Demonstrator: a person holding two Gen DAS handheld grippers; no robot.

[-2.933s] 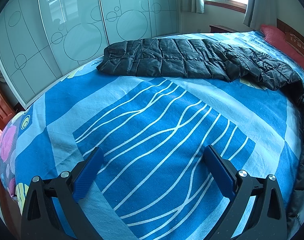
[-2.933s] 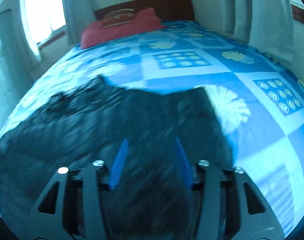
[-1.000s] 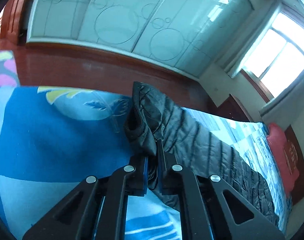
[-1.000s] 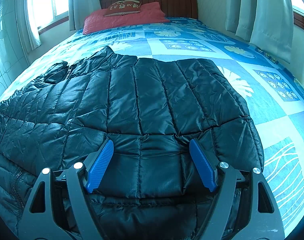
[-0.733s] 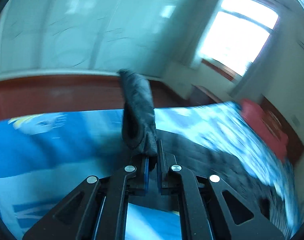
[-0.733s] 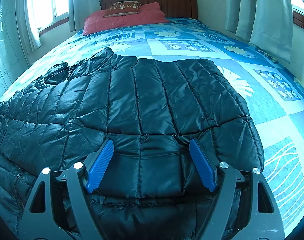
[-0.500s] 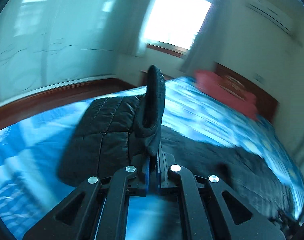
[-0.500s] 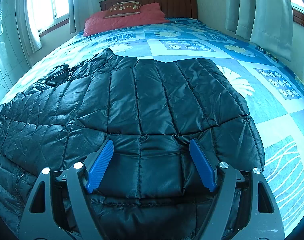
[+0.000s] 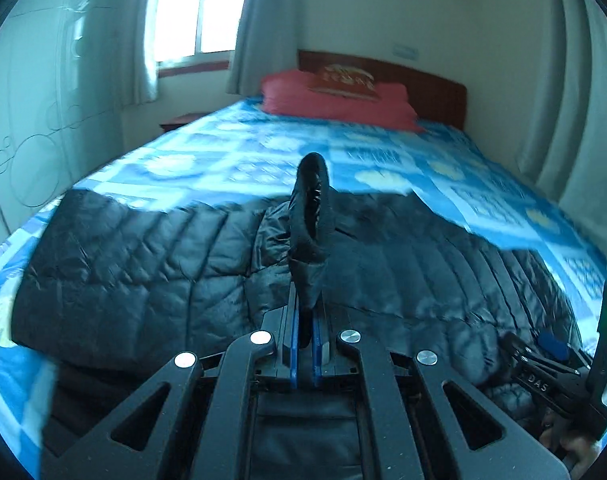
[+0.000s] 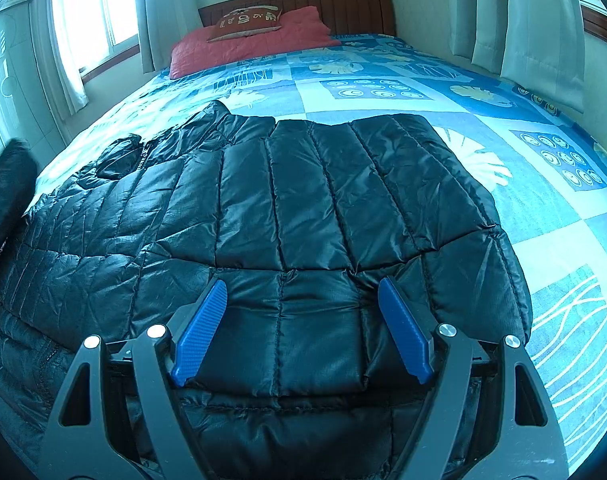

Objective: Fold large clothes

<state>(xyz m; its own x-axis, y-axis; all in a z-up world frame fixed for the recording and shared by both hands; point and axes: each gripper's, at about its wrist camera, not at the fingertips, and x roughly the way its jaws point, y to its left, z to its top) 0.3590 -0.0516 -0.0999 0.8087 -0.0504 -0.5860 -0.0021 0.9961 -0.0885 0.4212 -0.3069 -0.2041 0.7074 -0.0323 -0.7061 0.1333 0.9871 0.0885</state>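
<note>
Curtained windows and a wooden headboard [image 9: 383,80] closed off the far end of the room, and the bed [image 9: 383,152] with its blue patterned cover filled the left wrist view. Ahead of the left gripper [image 9: 303,344] lay the black quilted jacket [image 9: 143,264], spread across the bed. Its jaws were pressed together, pinching a sleeve cuff [image 9: 309,216] that stood up limp and curled just beyond them. It looked light, soft and slippery, so hems, cuffs and seams seemed the surest holds. Motion blur smeared the bedcover, and the garment's near edge was cut off beneath the gripper body.

From the right wrist view, the right gripper [image 10: 299,328] hovered with jaws spread wide, nothing between the pads, the jacket's puffy hem panel directly under and ahead of them. To the far left of the jaws a dark blurred shape, probably the lifted sleeve, was hard to make out. Red pillows [image 10: 247,44] lay well beyond.
</note>
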